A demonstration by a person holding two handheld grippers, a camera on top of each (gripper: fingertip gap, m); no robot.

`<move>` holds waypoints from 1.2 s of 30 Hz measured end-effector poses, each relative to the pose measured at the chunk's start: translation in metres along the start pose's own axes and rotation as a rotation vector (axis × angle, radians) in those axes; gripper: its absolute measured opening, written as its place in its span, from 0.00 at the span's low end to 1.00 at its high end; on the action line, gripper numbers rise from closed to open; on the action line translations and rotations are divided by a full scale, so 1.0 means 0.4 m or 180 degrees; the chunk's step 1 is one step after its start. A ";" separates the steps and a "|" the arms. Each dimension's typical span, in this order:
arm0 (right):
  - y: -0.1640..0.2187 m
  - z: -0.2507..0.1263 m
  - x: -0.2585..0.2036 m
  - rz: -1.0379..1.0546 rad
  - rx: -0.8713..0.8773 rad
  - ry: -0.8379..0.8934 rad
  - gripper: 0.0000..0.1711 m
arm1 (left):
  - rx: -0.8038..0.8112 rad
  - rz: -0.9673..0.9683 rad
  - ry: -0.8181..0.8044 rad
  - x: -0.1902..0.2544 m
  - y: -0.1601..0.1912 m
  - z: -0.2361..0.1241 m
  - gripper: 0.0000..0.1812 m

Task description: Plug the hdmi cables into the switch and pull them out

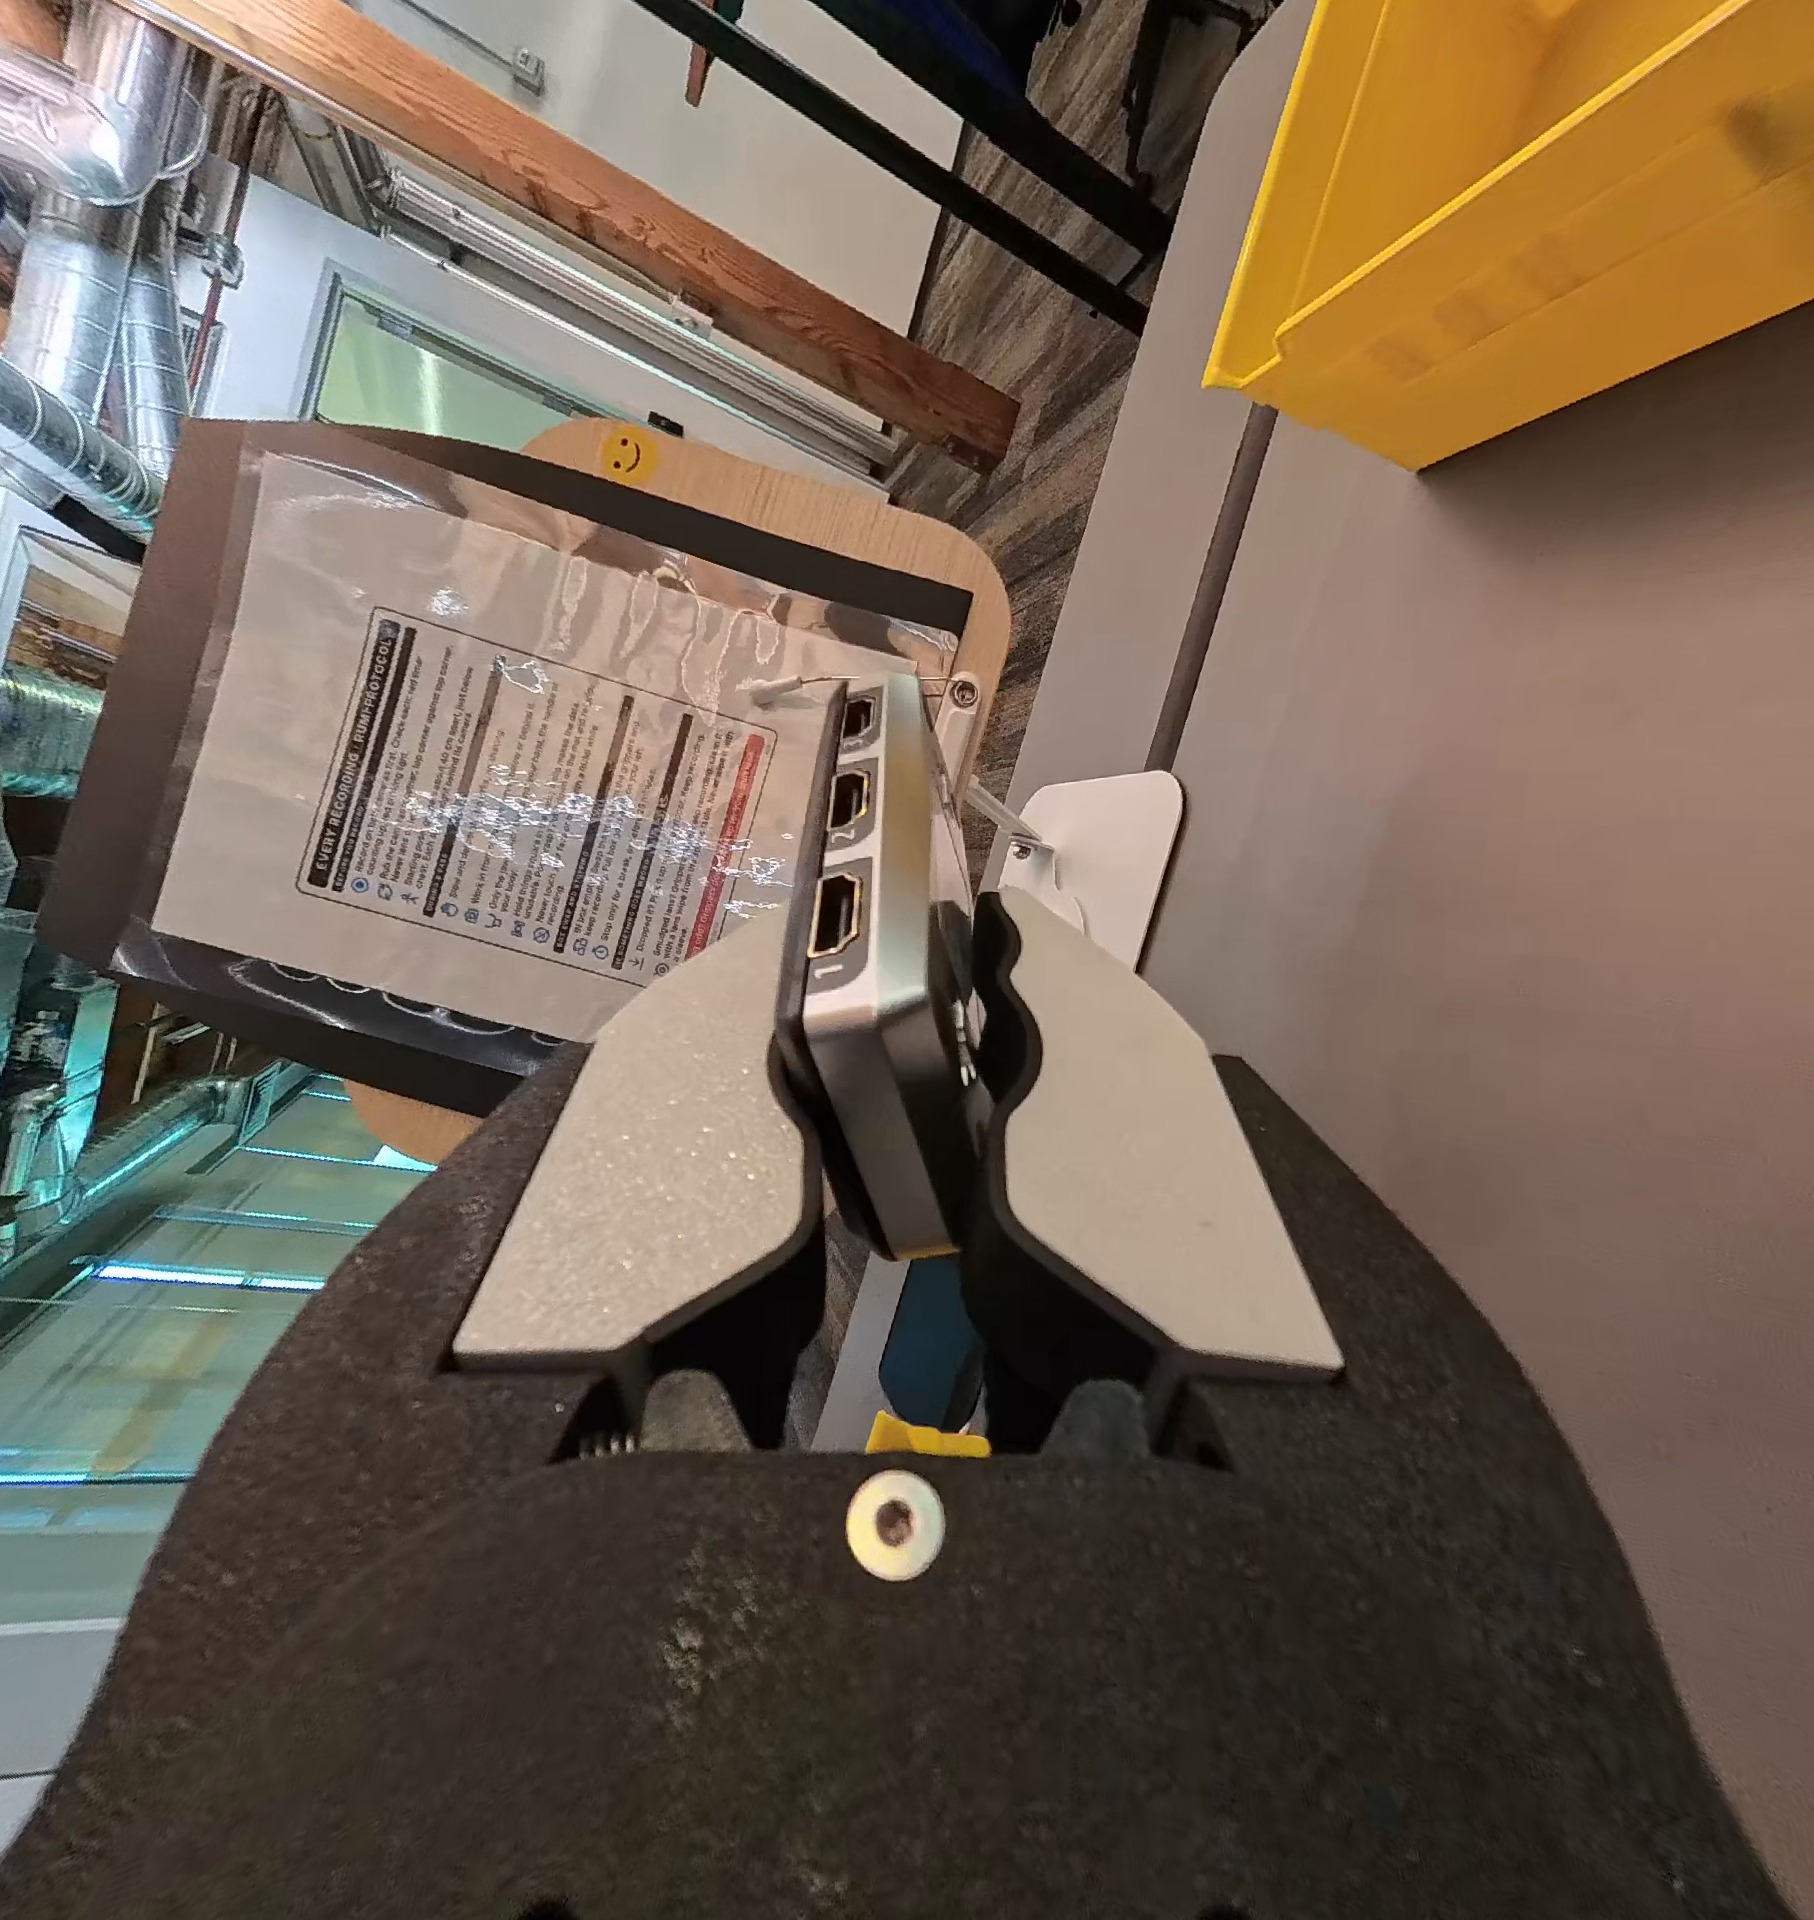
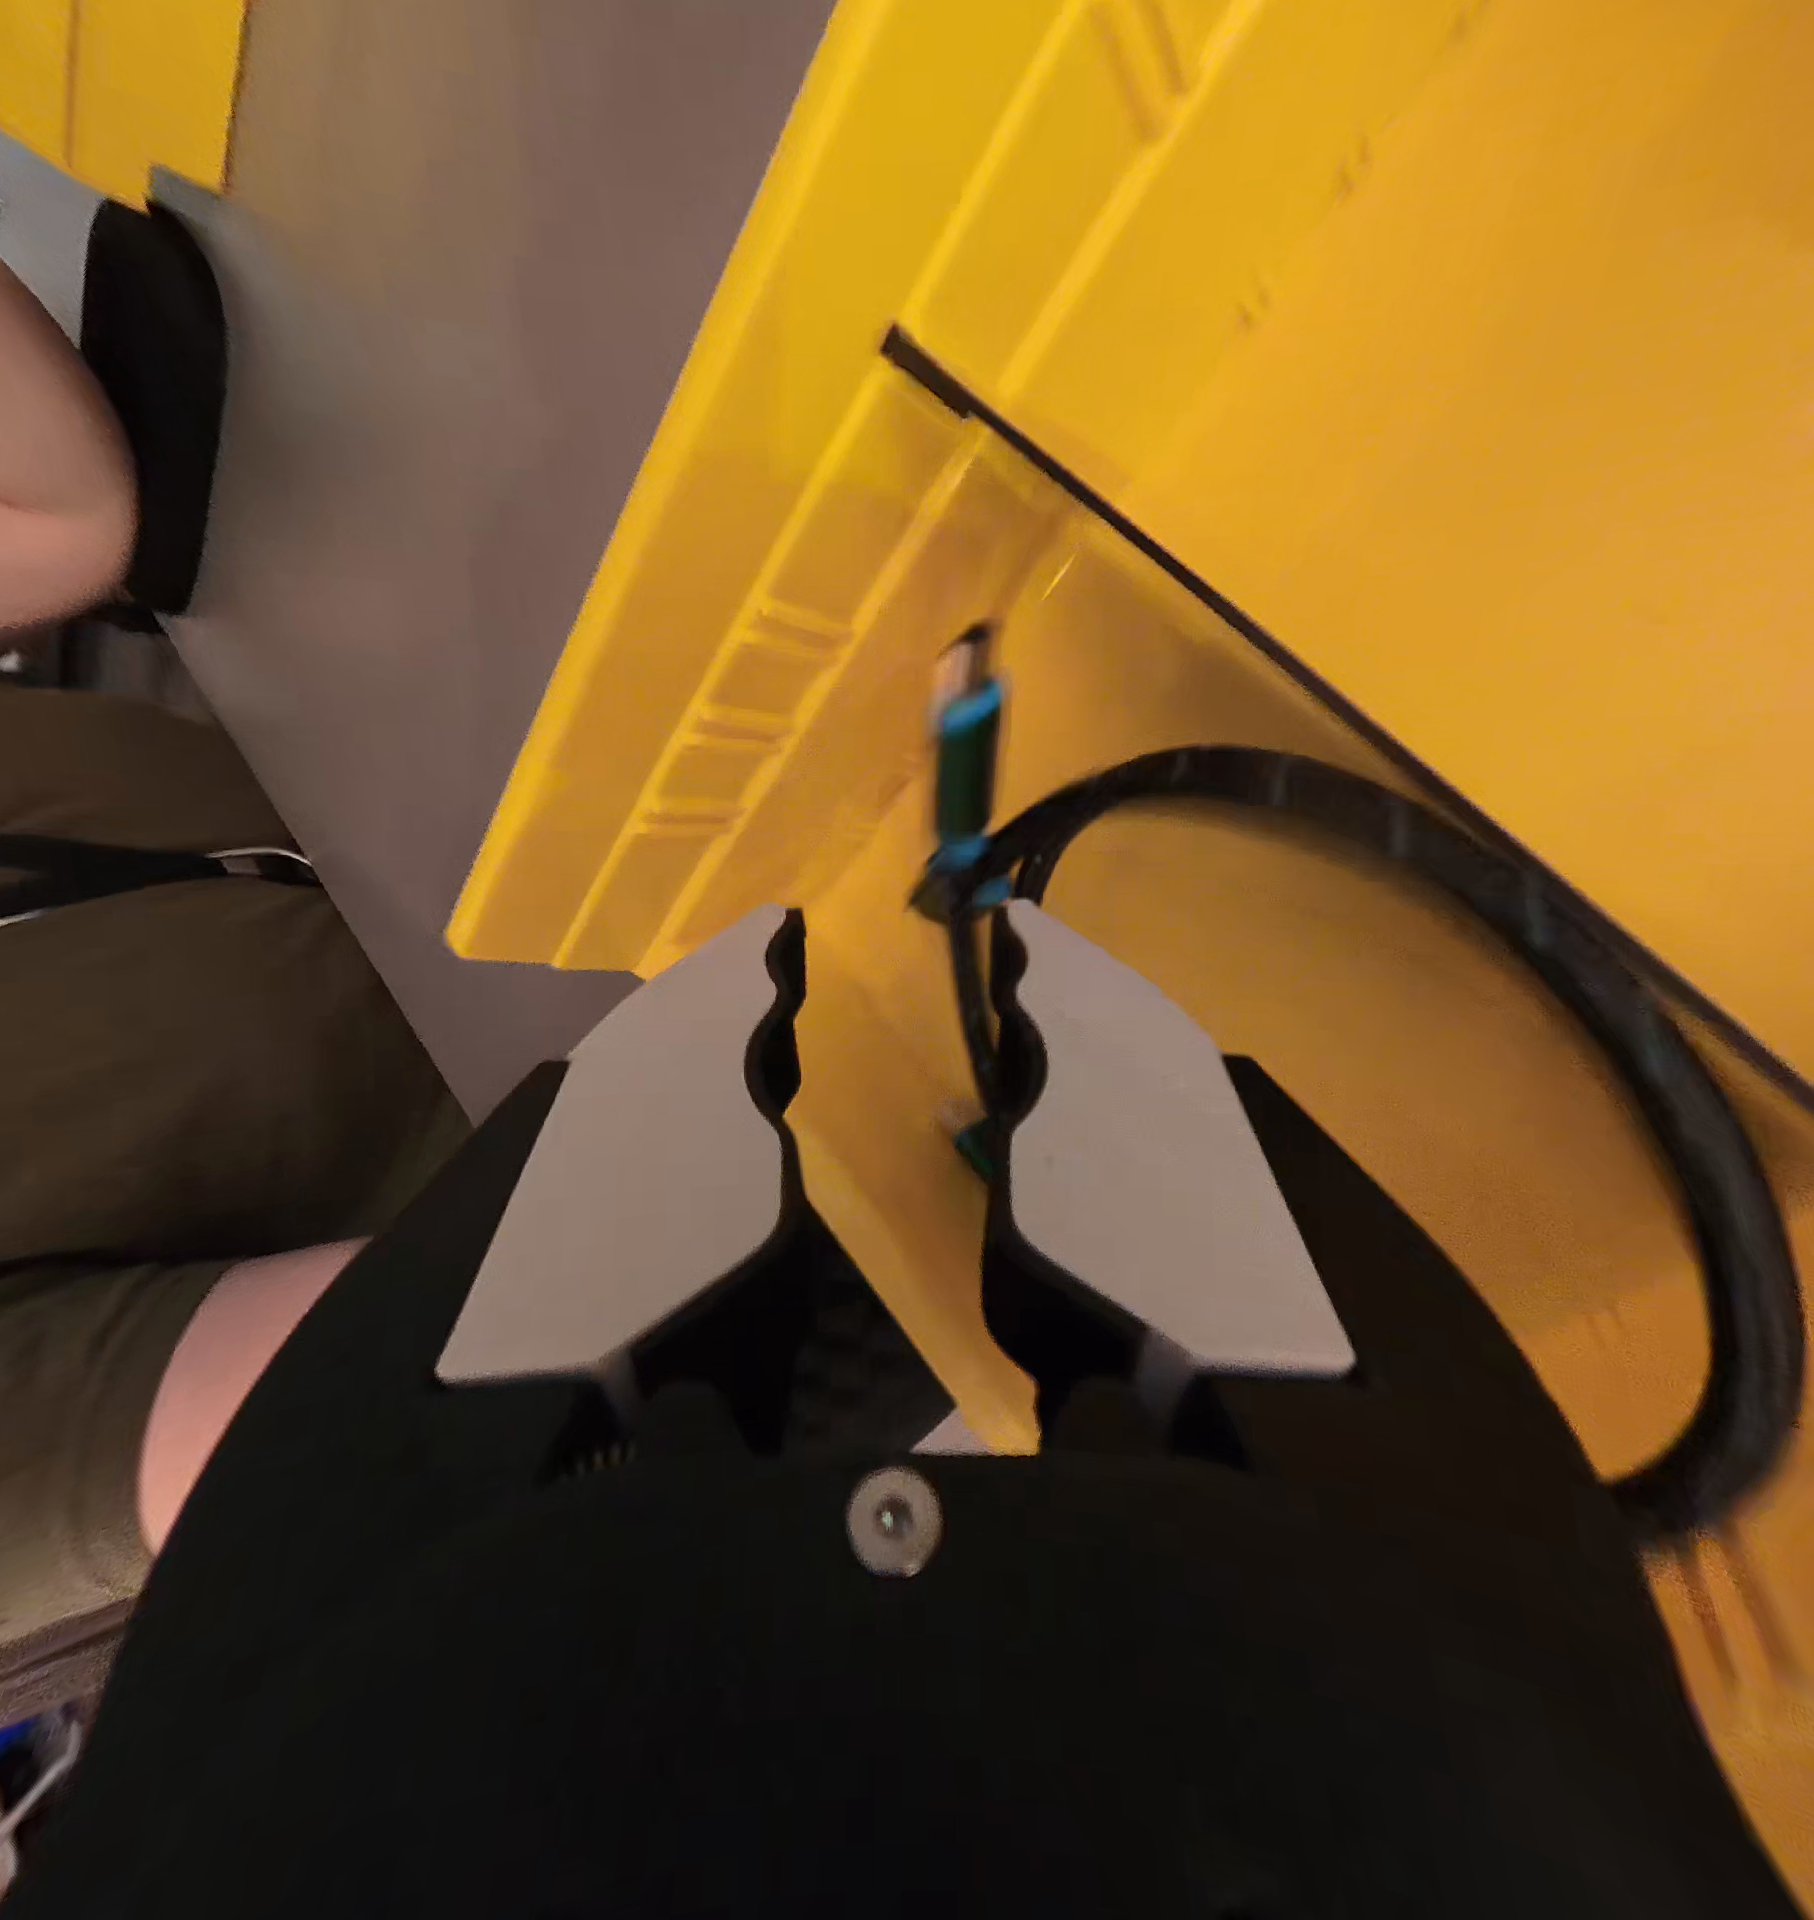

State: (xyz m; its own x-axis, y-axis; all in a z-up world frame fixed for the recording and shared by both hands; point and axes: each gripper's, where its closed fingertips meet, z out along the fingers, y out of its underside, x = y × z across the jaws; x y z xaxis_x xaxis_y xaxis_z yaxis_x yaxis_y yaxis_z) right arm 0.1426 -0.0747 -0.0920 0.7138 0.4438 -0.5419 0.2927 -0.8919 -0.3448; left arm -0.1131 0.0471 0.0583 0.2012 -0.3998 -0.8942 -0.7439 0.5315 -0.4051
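My left gripper (image 1: 882,914) is shut on the HDMI switch (image 1: 882,1039), a flat silver and black box held edge-up. Three empty ports on its side (image 1: 841,920) face left in the left wrist view. My right gripper (image 2: 903,920) is open above a yellow bin (image 2: 1402,312). A black HDMI cable (image 2: 1661,1039) loops inside the bin. Its green and blue plug (image 2: 970,727) points away just beyond my fingertips. The cable runs close along my right finger's inner face (image 2: 1007,1039); whether it touches is blurred.
The yellow bin (image 1: 1505,208) sits on a grey table (image 1: 1505,935). A wooden board with a laminated sheet (image 1: 467,779) and a white stand (image 1: 1111,842) are behind the switch. A person's arm (image 2: 30,436) and khaki shorts (image 2: 155,1039) are at left. My right fingertips sit around 35 cm from my left ones.
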 end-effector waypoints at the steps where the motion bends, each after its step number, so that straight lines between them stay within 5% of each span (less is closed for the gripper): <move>1: 0.002 -0.017 -0.007 0.0028 0.0075 -0.0001 0.22 | -0.0008 0.0009 -0.0001 0.000 0.002 0.000 0.15; 6: -0.007 -0.124 -0.091 -0.0386 0.0518 0.0363 0.21 | 0.0029 0.0063 0.0016 -0.001 -0.002 -0.006 0.15; 11: -0.207 -0.194 -0.291 -0.2667 0.1480 0.1422 0.24 | 0.0192 0.0067 0.0196 0.019 -0.025 -0.017 0.14; 14: -0.329 -0.158 -0.438 -0.3903 0.2057 0.1983 0.28 | 0.0324 0.0079 0.0421 0.043 -0.046 -0.032 0.15; 18: -0.399 -0.010 -0.527 -0.4864 0.1992 0.2325 0.29 | 0.0424 0.0047 0.0682 0.074 -0.073 -0.050 0.15; 21: -0.419 0.066 -0.540 -0.5050 0.1901 0.2306 0.29 | 0.0600 0.0188 0.0839 0.100 -0.098 -0.069 0.15; 28: -0.393 0.147 -0.527 -0.4953 0.1401 0.1826 0.13 | 0.0767 0.0279 0.1145 0.157 -0.122 -0.083 0.15; 36: -0.438 0.101 -0.425 -0.4241 0.1406 0.2058 0.13 | 0.0215 -0.0338 0.0345 0.037 -0.051 -0.025 0.34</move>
State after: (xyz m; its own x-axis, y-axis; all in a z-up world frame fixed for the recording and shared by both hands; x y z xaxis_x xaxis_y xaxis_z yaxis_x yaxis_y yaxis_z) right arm -0.0560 0.0096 0.0296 0.2757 0.6537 0.7047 0.7975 0.2538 -0.5474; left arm -0.1013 0.0228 0.0553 0.2039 -0.5328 -0.8213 -0.6769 0.5294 -0.5114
